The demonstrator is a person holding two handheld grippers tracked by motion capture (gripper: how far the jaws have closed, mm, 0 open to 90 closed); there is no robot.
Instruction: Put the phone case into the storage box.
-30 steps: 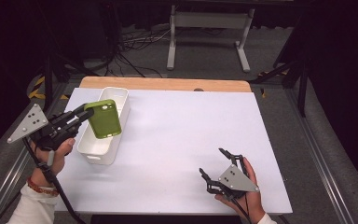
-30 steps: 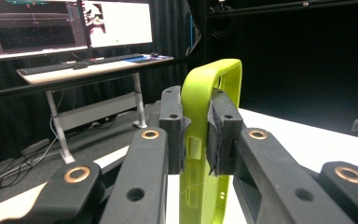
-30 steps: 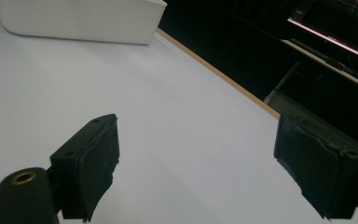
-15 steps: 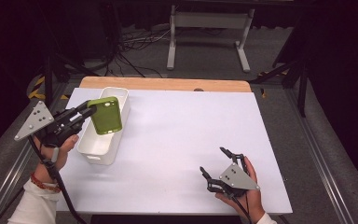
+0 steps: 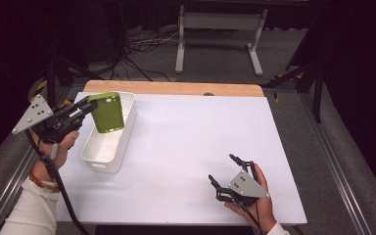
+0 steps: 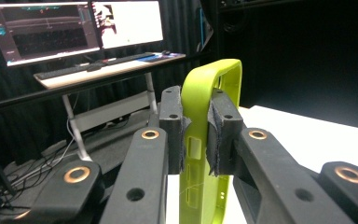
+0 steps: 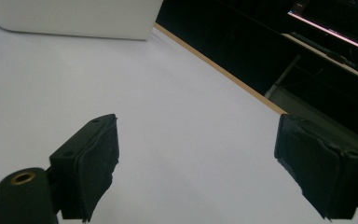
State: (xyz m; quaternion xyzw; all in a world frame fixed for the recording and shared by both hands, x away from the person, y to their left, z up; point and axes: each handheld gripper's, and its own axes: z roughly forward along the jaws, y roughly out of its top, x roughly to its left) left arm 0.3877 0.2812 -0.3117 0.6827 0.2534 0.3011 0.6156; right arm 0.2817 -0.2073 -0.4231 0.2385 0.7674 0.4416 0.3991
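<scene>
My left claw (image 5: pixel 85 108) is clamped on one edge of the green phone case (image 5: pixel 107 113), holding it upright above the white bin (image 5: pixel 108 147) so it clears the rim. My right claw (image 5: pixel 226 177) rests gaping and empty on the table (image 5: pixel 186 132), well away from the case, out of the way.

Your left gripper (image 5: pixel 81 108) is black, with a grey three-cornered plate dotted with small dark screw holes at its rear and a black cable trailing down past your wrist. Your left sleeve (image 5: pixel 32 213) is white, with a reddish beaded band above the cuff. In the left gripper view, brass-coloured rings sit in the black jaw links, and the pads are rough and dark. Your right gripper (image 5: pixel 225 174) carries the same grey plate.
</scene>
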